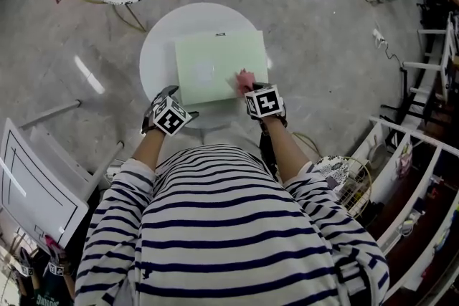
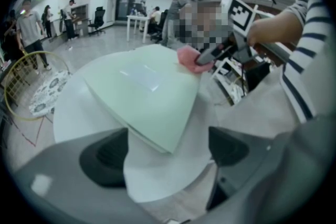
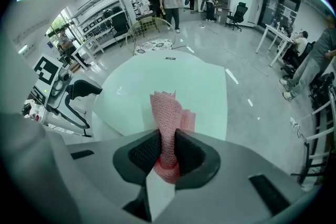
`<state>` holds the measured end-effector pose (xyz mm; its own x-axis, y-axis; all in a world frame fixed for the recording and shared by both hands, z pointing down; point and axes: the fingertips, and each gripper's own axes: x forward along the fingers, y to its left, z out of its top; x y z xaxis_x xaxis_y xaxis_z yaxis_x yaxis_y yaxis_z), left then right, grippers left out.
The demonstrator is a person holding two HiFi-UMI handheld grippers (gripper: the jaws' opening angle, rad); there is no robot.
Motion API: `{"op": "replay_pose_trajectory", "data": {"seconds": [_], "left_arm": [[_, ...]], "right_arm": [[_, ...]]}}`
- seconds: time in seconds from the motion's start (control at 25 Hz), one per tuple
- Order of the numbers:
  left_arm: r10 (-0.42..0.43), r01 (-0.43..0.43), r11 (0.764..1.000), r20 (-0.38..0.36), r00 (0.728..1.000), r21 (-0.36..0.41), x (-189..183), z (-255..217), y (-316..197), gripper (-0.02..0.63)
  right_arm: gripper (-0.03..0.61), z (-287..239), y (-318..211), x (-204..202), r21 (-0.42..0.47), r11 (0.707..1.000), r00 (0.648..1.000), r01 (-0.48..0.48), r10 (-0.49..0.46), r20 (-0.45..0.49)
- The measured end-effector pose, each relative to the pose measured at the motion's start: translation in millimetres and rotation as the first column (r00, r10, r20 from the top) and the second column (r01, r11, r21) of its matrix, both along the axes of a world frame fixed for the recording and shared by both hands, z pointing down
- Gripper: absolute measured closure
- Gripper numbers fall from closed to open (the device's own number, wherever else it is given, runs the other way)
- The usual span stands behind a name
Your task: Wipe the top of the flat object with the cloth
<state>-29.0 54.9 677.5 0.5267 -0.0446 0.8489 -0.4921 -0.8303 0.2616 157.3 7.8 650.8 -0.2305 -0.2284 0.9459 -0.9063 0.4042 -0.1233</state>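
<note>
Pinching the pink cloth (image 3: 167,113), the right tool (image 3: 167,153) holds it on the green board (image 1: 212,65), at its near right corner, on the white table (image 1: 161,46); the left tool (image 2: 168,156) hovers open nearby.

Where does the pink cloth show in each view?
Head view: cloth on the board's near right corner.
Left gripper view: cloth upper middle, at the board's far edge.
Right gripper view: cloth centre, gripped between the jaws.
Shared landmark: the pale green board.
</note>
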Motion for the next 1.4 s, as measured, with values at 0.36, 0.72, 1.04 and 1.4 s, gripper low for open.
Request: {"op": "replay_pose_trajectory", "data": {"seconds": [0.36,0.72,1.04,1.4], "left_arm": [[0.008,-0.008,1.000,-0.016,1.000,0.001,1,-3,3,0.132],[-0.007,0.007,1.000,-0.015,1.000,0.003,-12,-5,6,0.133],[-0.006,0.006,1.000,-0.014,1.000,0.003,-23,-6,11,0.132],[0.023,-0.023,1.000,-0.019,1.000,0.016,-31,-8,11,0.133]], "right_arm": [[0.517,-1,6,-65,-0.016,0.991,0.989,0.135,-0.134,0.066],[0.517,1,14,-123,-0.024,0.973,0.967,0.230,-0.226,0.116],[0.517,-1,16,-140,-0.038,0.974,0.969,0.222,-0.216,0.120],[0.517,1,24,-117,-0.056,0.990,0.990,0.128,-0.124,0.064]]}}
